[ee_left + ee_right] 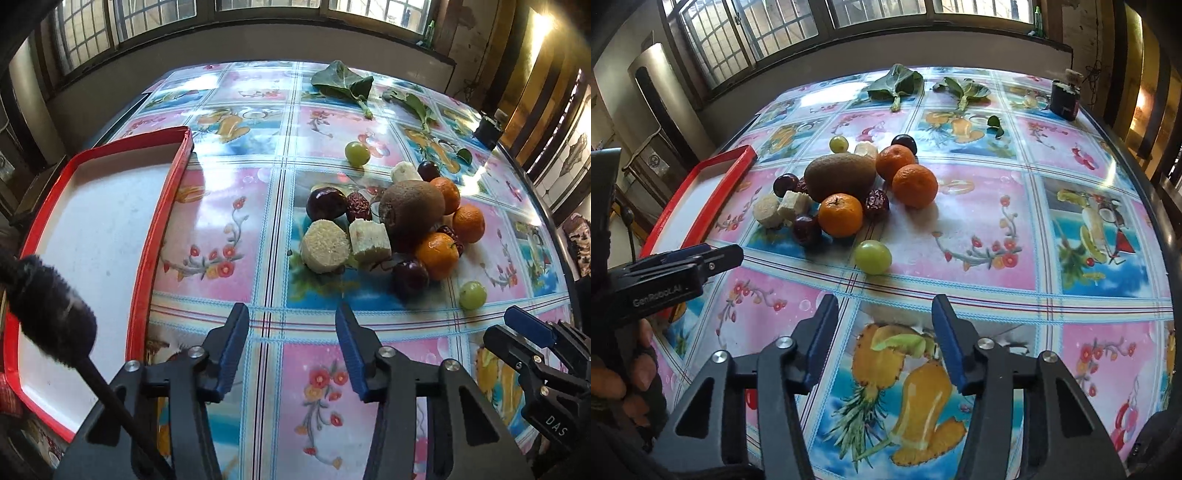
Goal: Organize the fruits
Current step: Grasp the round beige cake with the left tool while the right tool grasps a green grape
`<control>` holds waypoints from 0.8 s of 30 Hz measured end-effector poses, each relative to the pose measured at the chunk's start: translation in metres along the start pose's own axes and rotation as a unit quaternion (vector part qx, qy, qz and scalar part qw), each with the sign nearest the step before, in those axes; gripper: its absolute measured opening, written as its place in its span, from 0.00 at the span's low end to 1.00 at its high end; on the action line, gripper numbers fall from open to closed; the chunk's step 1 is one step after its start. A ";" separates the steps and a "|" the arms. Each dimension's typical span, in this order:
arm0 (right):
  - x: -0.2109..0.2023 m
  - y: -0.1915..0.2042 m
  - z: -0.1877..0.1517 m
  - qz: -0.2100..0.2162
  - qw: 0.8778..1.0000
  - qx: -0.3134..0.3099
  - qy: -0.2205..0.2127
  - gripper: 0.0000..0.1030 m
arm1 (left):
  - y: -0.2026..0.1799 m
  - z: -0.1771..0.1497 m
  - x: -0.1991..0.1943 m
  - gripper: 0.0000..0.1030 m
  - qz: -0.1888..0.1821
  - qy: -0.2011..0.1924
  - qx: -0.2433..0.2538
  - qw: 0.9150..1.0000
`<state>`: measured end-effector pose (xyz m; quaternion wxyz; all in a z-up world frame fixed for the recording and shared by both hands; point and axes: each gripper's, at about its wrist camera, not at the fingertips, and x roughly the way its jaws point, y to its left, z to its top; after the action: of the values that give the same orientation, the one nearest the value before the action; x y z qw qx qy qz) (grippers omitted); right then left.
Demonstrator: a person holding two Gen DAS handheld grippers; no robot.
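Observation:
A pile of fruit lies mid-table: a brown kiwi [411, 210] [840, 177], three oranges [840, 215], dark plums [325, 203], red dates [876, 204], pale cut chunks [325, 246] and two green grapes [873, 257] [357, 153]. A red-rimmed white tray [168, 206] [713, 186] lies to the left and holds nothing. My left gripper [293, 317] is open and empty, short of the pile. My right gripper [884, 308] is open and empty, just short of the near grape.
Green leaves [341, 83] [895, 83] lie at the far side of the table. A dark jar [1065, 96] stands at the far right corner. The table has a flowered plastic cloth [979, 229]. Windows run along the far wall.

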<state>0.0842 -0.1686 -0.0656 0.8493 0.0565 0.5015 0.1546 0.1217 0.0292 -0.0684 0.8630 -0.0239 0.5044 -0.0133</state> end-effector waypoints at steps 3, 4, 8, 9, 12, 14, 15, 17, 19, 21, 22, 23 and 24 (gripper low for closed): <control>0.008 0.003 0.009 0.010 1.000 -0.008 0.005 0.44 | 0.000 0.008 0.010 0.45 -0.002 0.003 0.007 1.000; 0.010 0.004 0.012 0.012 1.000 -0.013 0.002 0.44 | 0.000 0.011 0.013 0.45 0.001 0.005 0.009 1.000; 0.023 0.005 0.023 0.012 1.000 -0.022 0.012 0.36 | 0.002 0.019 0.021 0.47 -0.008 0.004 0.005 1.000; 0.026 0.004 0.024 0.012 1.000 -0.023 0.016 0.35 | 0.003 0.021 0.021 0.47 -0.014 0.005 0.004 1.000; 0.035 0.005 0.025 0.015 0.999 -0.024 0.023 0.34 | 0.003 0.027 0.023 0.47 -0.025 0.004 0.001 1.000; 0.036 0.008 0.025 0.012 0.999 -0.030 0.020 0.33 | 0.003 0.029 0.022 0.47 -0.044 0.002 -0.001 0.999; 0.037 0.008 0.026 0.012 0.999 -0.031 0.021 0.32 | 0.001 0.030 0.022 0.47 -0.049 0.001 0.001 0.999; 0.038 0.010 0.026 0.014 0.999 -0.031 0.021 0.27 | -0.002 0.031 0.024 0.45 -0.043 0.000 0.006 0.999; 0.038 0.010 0.025 0.013 0.999 -0.032 0.020 0.27 | -0.002 0.031 0.027 0.43 -0.039 -0.002 0.008 0.999; 0.038 0.010 0.025 0.013 0.999 -0.031 0.017 0.27 | -0.003 0.032 0.028 0.30 -0.037 -0.008 0.011 0.999; 0.037 0.010 0.024 0.015 0.999 -0.029 0.017 0.27 | -0.003 0.032 0.028 0.30 -0.041 -0.007 0.010 0.999; 0.036 0.009 0.023 0.018 0.999 -0.026 0.016 0.27 | -0.002 0.030 0.027 0.30 -0.049 -0.007 0.006 0.999; 0.035 0.008 0.022 0.020 0.999 -0.022 0.016 0.27 | 0.000 0.030 0.025 0.30 -0.056 -0.007 0.002 0.998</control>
<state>0.1177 -0.1487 -0.0821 0.8388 0.0455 0.5105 0.1838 0.1600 0.0287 -0.0757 0.8644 -0.0500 0.4965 -0.0622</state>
